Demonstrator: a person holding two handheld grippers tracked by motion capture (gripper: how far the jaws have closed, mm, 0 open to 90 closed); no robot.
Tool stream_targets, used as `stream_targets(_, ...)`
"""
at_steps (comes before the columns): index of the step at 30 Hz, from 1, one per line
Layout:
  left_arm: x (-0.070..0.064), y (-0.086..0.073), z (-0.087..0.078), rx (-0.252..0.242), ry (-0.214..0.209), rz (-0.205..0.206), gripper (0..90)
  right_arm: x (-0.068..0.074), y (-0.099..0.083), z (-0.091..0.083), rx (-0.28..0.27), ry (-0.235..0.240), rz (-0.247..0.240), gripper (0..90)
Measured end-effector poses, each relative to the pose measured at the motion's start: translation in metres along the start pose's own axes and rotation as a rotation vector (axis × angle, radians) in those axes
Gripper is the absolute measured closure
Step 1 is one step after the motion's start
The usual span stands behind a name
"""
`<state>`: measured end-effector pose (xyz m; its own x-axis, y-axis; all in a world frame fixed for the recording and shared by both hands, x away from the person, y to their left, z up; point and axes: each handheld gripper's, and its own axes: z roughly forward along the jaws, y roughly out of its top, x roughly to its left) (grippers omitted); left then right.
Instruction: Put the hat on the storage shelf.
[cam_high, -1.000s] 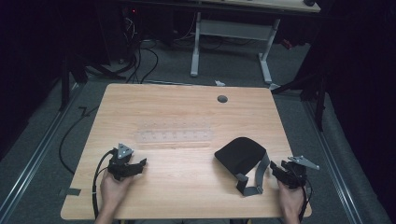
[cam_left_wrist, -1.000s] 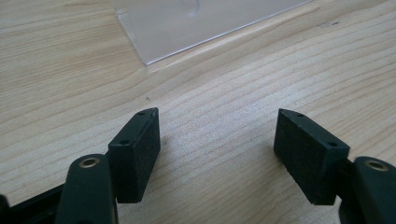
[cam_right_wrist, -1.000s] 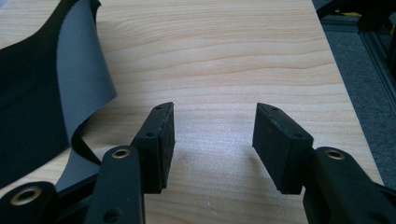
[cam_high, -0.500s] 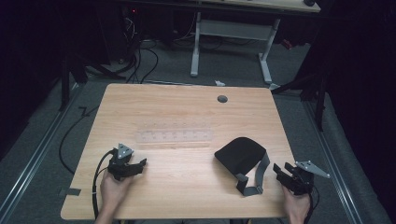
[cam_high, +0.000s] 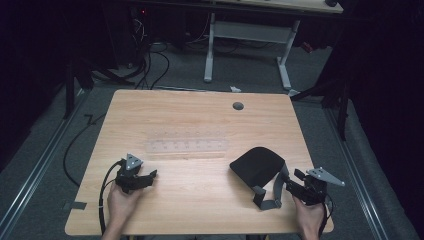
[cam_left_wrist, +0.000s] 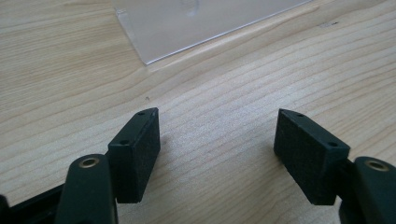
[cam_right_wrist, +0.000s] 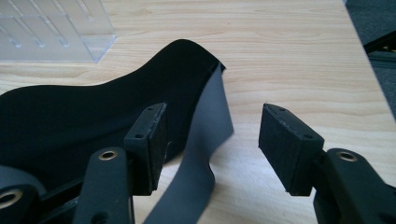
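Both your tongs are wide apart and hold nothing. Slide the right gripper (cam_right_wrist: 212, 149) around the grey strap (cam_right_wrist: 198, 158), then squeeze.

surface (cam_high: 200, 120): pale wood, matt, fine grain
pouch (cam_right_wrist: 93, 112): black cloth, matt, smooth
strap (cam_right_wrist: 205, 140): grey webbing, matt
tray (cam_left_wrist: 196, 23): clear plastic, glossy
tool pads (cam_right_wrist: 287, 144): black foam, rough

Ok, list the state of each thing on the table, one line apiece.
Left gripper: open, holding nothing, low over bare wood.
Right gripper: open, holding nothing, jaws just above the grey strap.
Black pouch: lying on the table, not gripped.
Grey strap: loose, trailing from the pouch toward the right gripper.
Clear plastic tray: flat on the table, untouched.
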<state>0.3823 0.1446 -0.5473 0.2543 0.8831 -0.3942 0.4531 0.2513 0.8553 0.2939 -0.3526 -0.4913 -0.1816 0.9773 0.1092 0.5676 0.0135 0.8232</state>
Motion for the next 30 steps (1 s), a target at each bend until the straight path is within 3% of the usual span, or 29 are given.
stream_targets(9,0.0,0.0,0.0,0.0,-0.001,0.0,31.5,0.003,0.009,0.027,0.042,-0.001,-0.022,41.1)
stream_targets(19,0.0,0.0,0.0,0.0,-0.001,-0.001,31.2,0.002,0.01,0.044,0.07,0.017,-0.014,39.9)
stream_targets(30,0.0,0.0,0.0,0.0,-0.001,-0.001,31.0,0.002,0.009,0.056,0.086,0.078,0.008,40.4)
